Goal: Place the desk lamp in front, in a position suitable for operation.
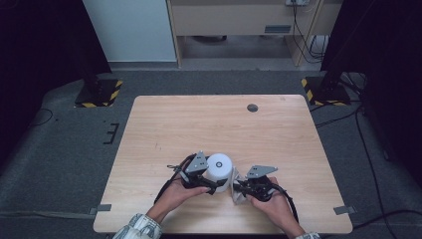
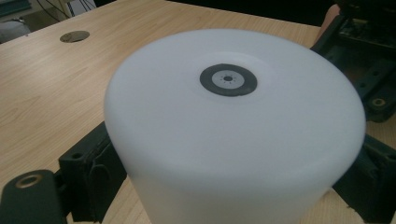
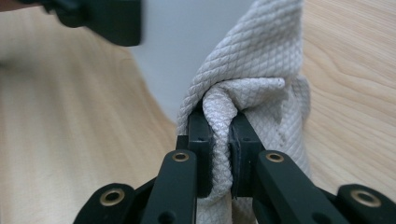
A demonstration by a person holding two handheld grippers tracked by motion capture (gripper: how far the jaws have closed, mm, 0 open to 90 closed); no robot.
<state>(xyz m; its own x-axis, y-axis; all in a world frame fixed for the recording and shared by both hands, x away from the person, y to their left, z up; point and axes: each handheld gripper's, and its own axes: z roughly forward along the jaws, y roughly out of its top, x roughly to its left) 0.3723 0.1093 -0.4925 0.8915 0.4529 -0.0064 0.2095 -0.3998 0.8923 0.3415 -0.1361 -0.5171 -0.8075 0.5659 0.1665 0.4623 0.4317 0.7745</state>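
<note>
The white, matte, upright cylindrical container [image 1: 219, 171] with a small dark ring at the centre of its flat top stands near the person's edge of the pale wooden table [image 1: 164, 124], between the two hands. Its long axis is vertical, and the left gripper view looks across that flat top [image 2: 233, 116] from just above.

The left gripper [image 1: 206, 185] clasps the container from its left side: black jaws show low on either side of the white wall in the left gripper view, seemingly pressed against it (the contact itself sits under the curve of the wall, so this is a judgement).

Immediately to the container's right hangs a grey-beige, quilted, diamond-patterned cloth [image 3: 252, 74], bunched into a fold and clenched tight between the jaws of the right gripper [image 1: 242, 188]. In the right gripper view the cloth [image 1: 238, 186] rises above the jaws with the white wall right behind it, touching or very nearly so.

So the relation that matters is this: the container's side wall lies straight ahead of the cloth-bearing right gripper, while the left one steadies it from the opposite side. A wiping stroke along that wall, I judge, is the move this sets up.
</note>
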